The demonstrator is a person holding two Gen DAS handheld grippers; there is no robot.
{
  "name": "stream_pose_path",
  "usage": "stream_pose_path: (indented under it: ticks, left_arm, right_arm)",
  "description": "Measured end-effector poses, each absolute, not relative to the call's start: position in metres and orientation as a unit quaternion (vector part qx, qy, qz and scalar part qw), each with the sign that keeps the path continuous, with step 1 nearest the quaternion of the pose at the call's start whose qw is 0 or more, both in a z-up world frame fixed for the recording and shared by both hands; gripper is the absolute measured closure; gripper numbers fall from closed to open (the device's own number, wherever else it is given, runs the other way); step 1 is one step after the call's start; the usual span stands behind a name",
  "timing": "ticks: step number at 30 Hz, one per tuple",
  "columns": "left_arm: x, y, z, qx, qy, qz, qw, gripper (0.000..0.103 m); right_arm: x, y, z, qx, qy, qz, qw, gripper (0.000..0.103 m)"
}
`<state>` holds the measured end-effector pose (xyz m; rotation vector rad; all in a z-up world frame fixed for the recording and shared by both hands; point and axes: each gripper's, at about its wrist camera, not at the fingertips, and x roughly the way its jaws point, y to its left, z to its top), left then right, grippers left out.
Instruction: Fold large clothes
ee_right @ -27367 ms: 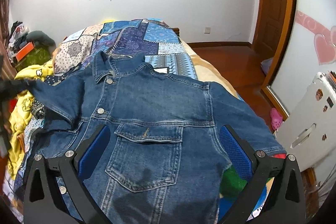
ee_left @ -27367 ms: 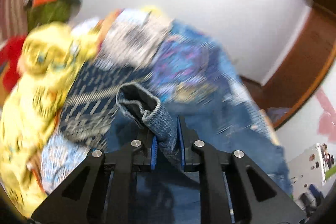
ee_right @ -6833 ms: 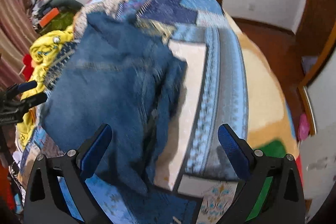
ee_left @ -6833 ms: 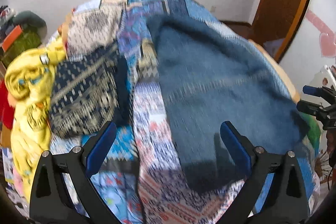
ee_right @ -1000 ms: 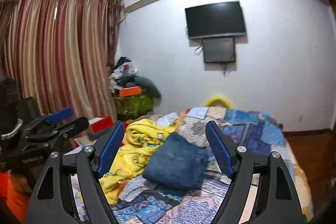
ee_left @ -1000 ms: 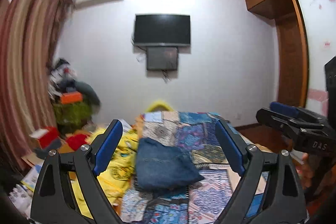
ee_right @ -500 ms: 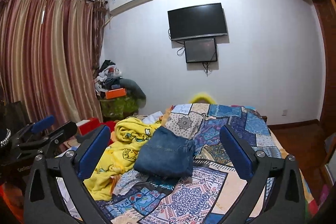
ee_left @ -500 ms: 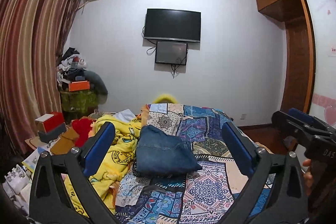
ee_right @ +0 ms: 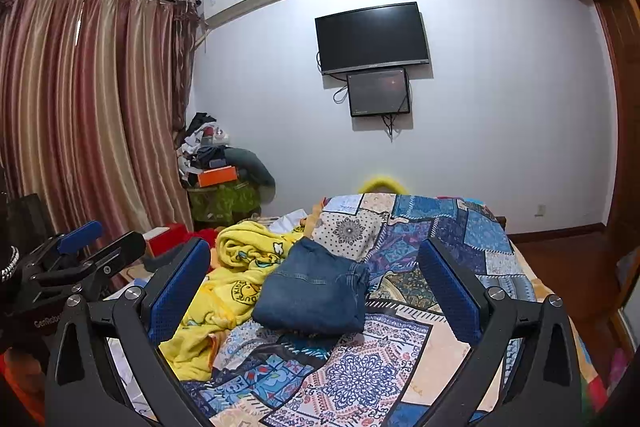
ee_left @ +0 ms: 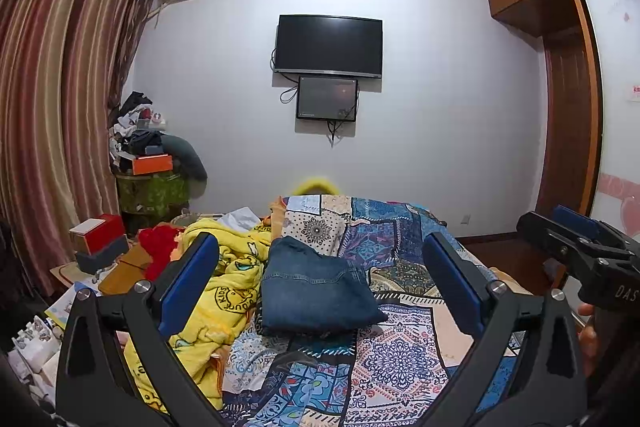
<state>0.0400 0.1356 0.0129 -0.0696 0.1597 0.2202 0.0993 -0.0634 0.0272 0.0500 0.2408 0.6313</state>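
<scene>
Both grippers (ee_left: 318, 287) (ee_right: 314, 291) raised, jaws wide

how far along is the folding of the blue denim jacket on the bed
Done: the blue denim jacket lies as a compact folded bundle on the patchwork quilt. In hand: nothing; the left gripper and right gripper are both open and held back from the bed. Possibly left: the crumpled yellow blanket beside the jacket is unfolded, though whether it belongs to the job is unclear.

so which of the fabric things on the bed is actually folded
The denim jacket: a neat flat blue bundle on the patchwork quilt. The yellow blanket left of it lies crumpled.
</scene>
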Motion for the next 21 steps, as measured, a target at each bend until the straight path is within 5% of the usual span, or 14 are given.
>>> stream_pose_path:
  ticks: [21]
  left_arm:
    - [0.045, 0.1353, 0.0145, -0.03, 0.081, 0.106, 0.991, 0.001]
  right_arm:
    - [0.1006, -0.069, 0.0271, 0.03, 0.121, 0.308, 0.943, 0.0]
